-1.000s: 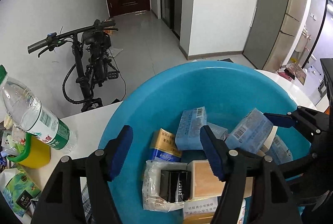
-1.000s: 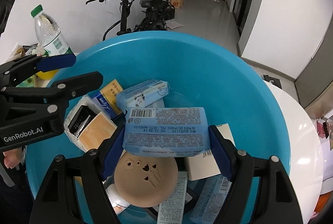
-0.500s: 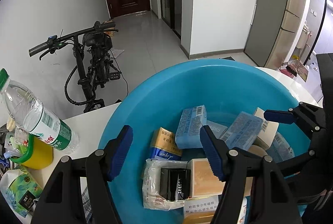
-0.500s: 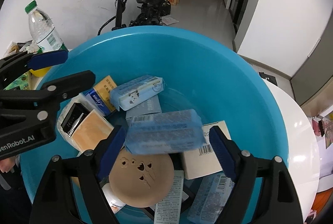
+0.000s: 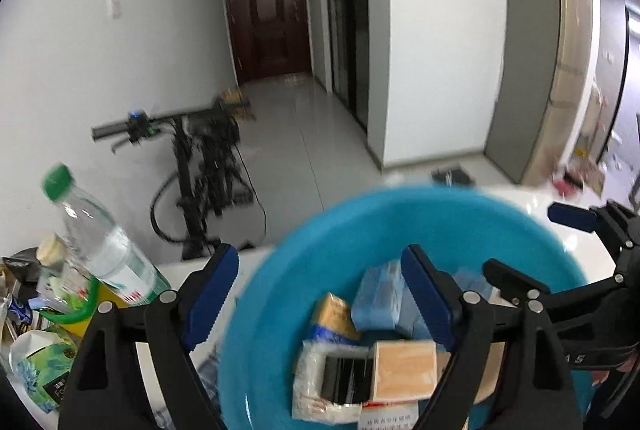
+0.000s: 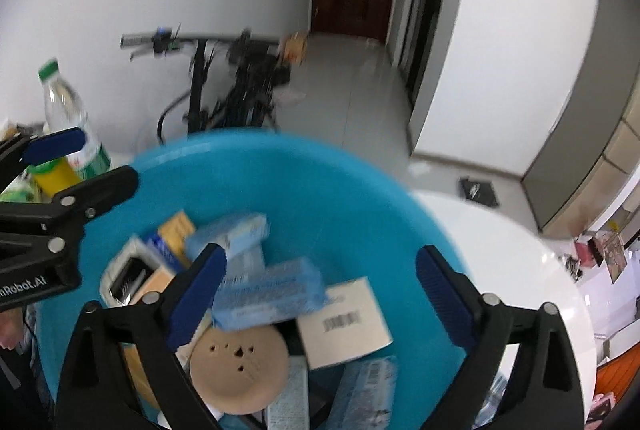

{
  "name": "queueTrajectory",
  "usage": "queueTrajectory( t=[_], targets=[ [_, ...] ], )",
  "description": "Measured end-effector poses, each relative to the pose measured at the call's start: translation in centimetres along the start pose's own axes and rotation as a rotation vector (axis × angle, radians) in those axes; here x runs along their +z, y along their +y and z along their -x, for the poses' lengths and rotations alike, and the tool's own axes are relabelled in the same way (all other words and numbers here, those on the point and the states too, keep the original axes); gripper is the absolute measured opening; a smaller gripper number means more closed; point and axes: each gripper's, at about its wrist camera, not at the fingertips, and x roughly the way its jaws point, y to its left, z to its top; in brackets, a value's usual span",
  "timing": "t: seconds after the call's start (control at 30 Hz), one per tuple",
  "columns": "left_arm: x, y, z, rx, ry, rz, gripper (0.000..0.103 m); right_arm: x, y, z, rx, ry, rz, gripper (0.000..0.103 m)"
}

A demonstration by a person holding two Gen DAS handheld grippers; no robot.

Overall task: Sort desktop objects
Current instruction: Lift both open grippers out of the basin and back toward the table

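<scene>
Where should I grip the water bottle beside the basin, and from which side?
Probably the water bottle is best taken across its round body above the label, coming from the basin side: it stands near upright, with clutter crowding its base on the other side. The left gripper, open and empty, is nearer.

White walls (image 5: 420, 30), dark door (image 5: 268, 14), tiled floor (image 5: 304, 150)
</scene>
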Motion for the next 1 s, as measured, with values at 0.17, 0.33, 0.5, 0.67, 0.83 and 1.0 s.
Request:
queueTrajectory(
  t=[0.17,0.33,0.5,0.67,0.83,1.0],
  targets=[
    [0.7,1.5,4.4,-0.055,-0.187,0.084,0.088,0.9,-1.2,3.6,-0.068,-0.160,-0.055,0.095],
    [0.7,0.9,8.6,-0.059,-0.382,0.032,0.103,1.2,-1.9,8.1,0.013,-0.367,-0.105,0.103],
    [0.3,-0.7,12.0,0.087,-0.523,-0.023,0.103,1.4,-1.3,11.5,0.006,-0.495,-0.114,0.103],
    [0.7,0.1,14.2,0.028,-0.482,0.069,0.103,1.5,-0.3,13.3,-0.025,-0.597,-0.078,0.103],
    [0.3,0.7,16.7,-0.112,-0.506,0.131,0.103,0.8,-0.7,15.9,-0.008,-0.679,-0.108,0.103],
    [0.0,0.2,18.1,-0.081,-0.546,0.099,0.103,1.0,-1.2,16.1,0.001,-0.653,-0.143,0.103]
  ],
)
